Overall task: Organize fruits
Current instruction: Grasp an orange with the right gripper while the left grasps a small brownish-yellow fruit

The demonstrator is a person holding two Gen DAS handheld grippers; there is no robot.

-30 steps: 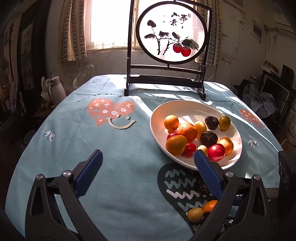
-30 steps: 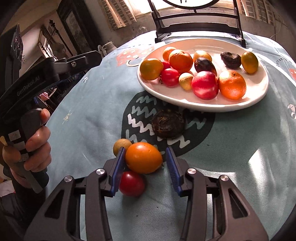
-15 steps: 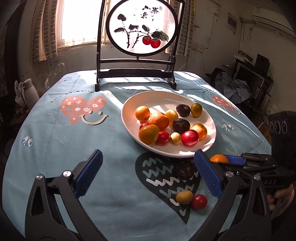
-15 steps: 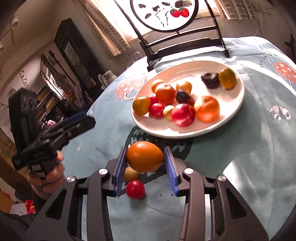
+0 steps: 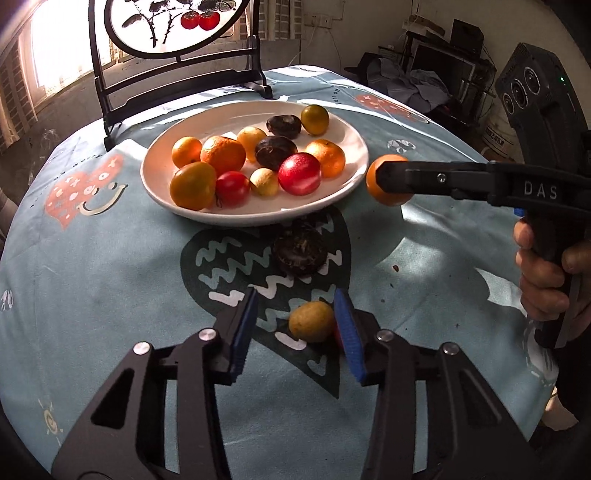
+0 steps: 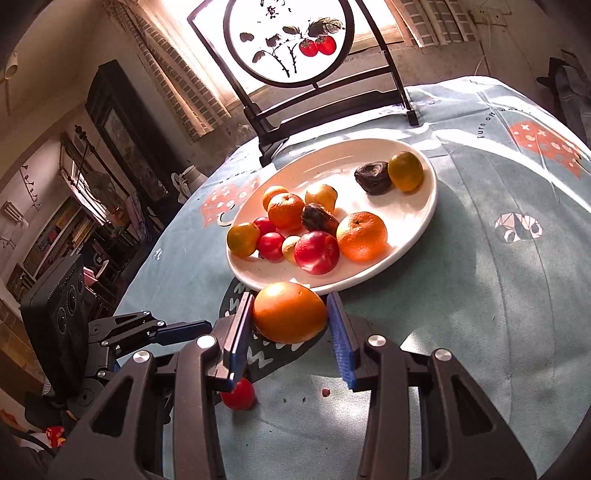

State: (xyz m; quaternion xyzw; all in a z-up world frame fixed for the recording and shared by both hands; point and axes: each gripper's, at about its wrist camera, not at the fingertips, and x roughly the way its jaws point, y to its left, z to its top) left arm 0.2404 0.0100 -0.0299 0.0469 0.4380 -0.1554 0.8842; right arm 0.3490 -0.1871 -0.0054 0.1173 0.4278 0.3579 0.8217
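A white plate (image 5: 343,125) (image 6: 424,218) holds several fruits on the blue tablecloth. My right gripper (image 6: 290,334) is shut on an orange fruit (image 6: 290,312) (image 5: 388,192) and holds it in the air by the plate's near right rim. My left gripper (image 5: 295,332) is open, low over the cloth, with a small yellow fruit (image 5: 311,320) between its fingers, close to the right pad. A small red fruit (image 6: 238,394) lies beside it, mostly hidden behind that pad in the left wrist view. A dark wrinkled fruit (image 5: 300,253) lies on the cloth between the plate and my left gripper.
A black stand with a round painted screen (image 5: 170,26) (image 6: 291,40) stands behind the plate. The table edge curves close on the right, with cluttered furniture (image 5: 436,74) beyond. A white jug (image 6: 188,182) stands off the table's left side.
My right gripper has lifted the orange fruit off the cloth and carried it toward the plate. My left gripper has dropped toward the yellow fruit and its fingers have narrowed around it.
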